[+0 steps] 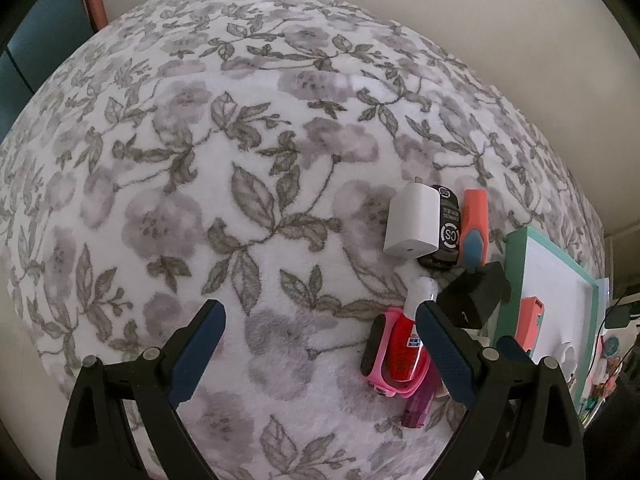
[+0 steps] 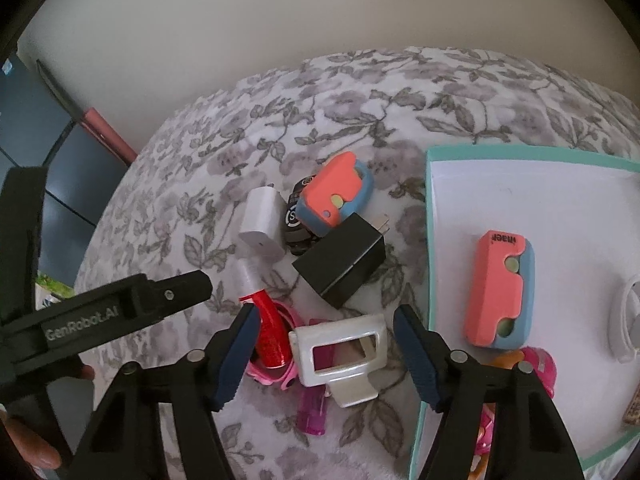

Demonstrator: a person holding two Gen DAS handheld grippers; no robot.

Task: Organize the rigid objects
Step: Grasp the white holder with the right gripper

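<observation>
A pile of small items lies on the floral blanket (image 1: pixel 200 160): a white charger (image 2: pixel 262 224), a black charger (image 2: pixel 340 266), a coral-and-blue box (image 2: pixel 336 190), a red glittery tube (image 2: pixel 272 328), a pink band (image 1: pixel 380 356), a purple lighter (image 2: pixel 312 414) and a white hair clip (image 2: pixel 340 354). My right gripper (image 2: pixel 326 344) is open, its jaws on either side of the hair clip. My left gripper (image 1: pixel 320 340) is open and empty, left of the pile. A teal-rimmed white tray (image 2: pixel 429 240) holds another coral-and-blue box (image 2: pixel 500 288).
The tray also holds a white ring-shaped item (image 2: pixel 628 320) and pink and orange things (image 2: pixel 536 364) near its front edge. A wall stands behind the bed. Dark furniture (image 2: pixel 40 140) is at the far left. The left gripper's body (image 2: pixel 100 312) shows in the right wrist view.
</observation>
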